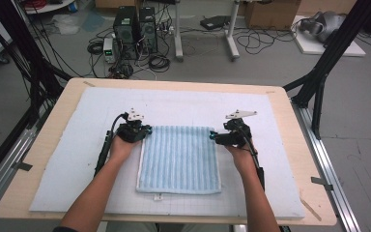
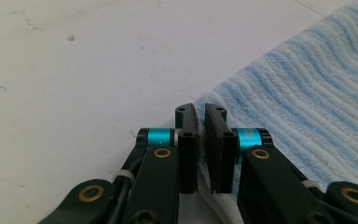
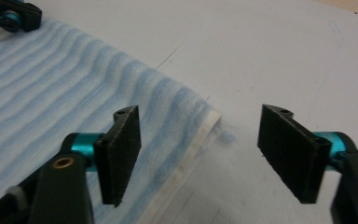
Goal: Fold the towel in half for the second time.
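- On the white mat (image 1: 67, 159) that covers the worktop (image 1: 14, 193) lies a light blue towel (image 1: 179, 159), flat and spread out, close to the person's side
- It looks folded, because a white hem shows along its left edge and a little tag sticks out at the near edge
- I think the towel is soft and floppy, and very light, so it will bend and hang down when it is picked up
- It will not break, and its fluffy stripes should give the pads a good hold, so it should not slip
- The best places to hold it are the two far corners, one for each hand, right at the edge where the cloth is thin
- The left hand-held gripper (image 2: 200, 140) is at the far left corner of the towel, with its jaws squeezed almost together
- A bit of pale cloth shows in the thin gap between its pads, so it looks like it is pinching the towel's corner
- The right hand-held gripper (image 3: 205, 154) is at the far right corner, with its jaws wide apart and holding nothing
- That corner sits on the mat between the two jaws, nearer to the left one, and no pad looks to be pressing on it yet
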